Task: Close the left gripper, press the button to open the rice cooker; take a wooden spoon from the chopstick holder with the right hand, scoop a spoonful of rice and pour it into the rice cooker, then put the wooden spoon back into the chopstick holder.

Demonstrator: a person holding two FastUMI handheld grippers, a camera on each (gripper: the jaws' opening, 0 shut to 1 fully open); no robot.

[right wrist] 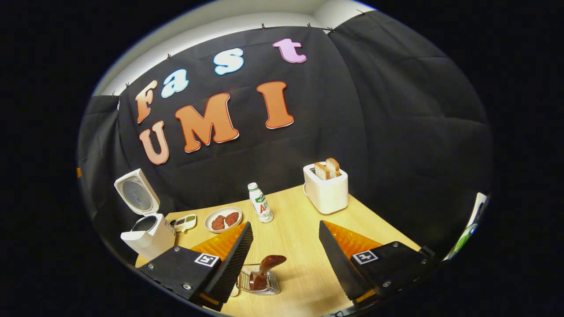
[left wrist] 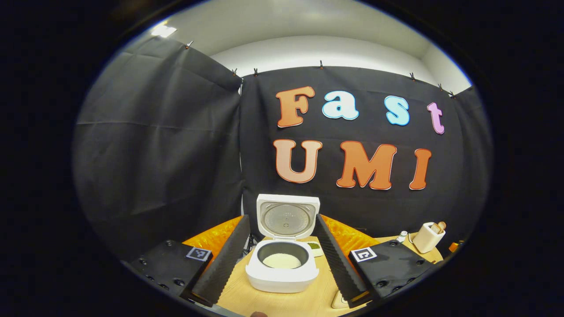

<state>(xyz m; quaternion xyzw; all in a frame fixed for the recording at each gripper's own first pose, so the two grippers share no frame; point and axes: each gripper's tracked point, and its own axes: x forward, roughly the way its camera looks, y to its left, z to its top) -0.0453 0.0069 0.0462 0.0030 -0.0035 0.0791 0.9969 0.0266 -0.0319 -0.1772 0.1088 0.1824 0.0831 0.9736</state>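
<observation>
Nearest my right gripper (right wrist: 282, 259), between its spread fingers and gripping nothing, stands the wire chopstick holder (right wrist: 260, 281) with the wooden spoon (right wrist: 266, 269) in it, bowl end up. Taking that holder as reference on the table (right wrist: 299, 246): far left and back sits the rice cooker (right wrist: 150, 237), lid raised; right of the cooker a small sauce dish (right wrist: 185, 222), then a plate (right wrist: 223, 219) with two dark pieces, then a bottle (right wrist: 261, 202) behind the holder; toaster (right wrist: 326, 189) with two bread slices back right. My left gripper (left wrist: 282, 259) is also released, fingers wide, framing the open cooker with rice (left wrist: 282, 260) in its pot.
</observation>
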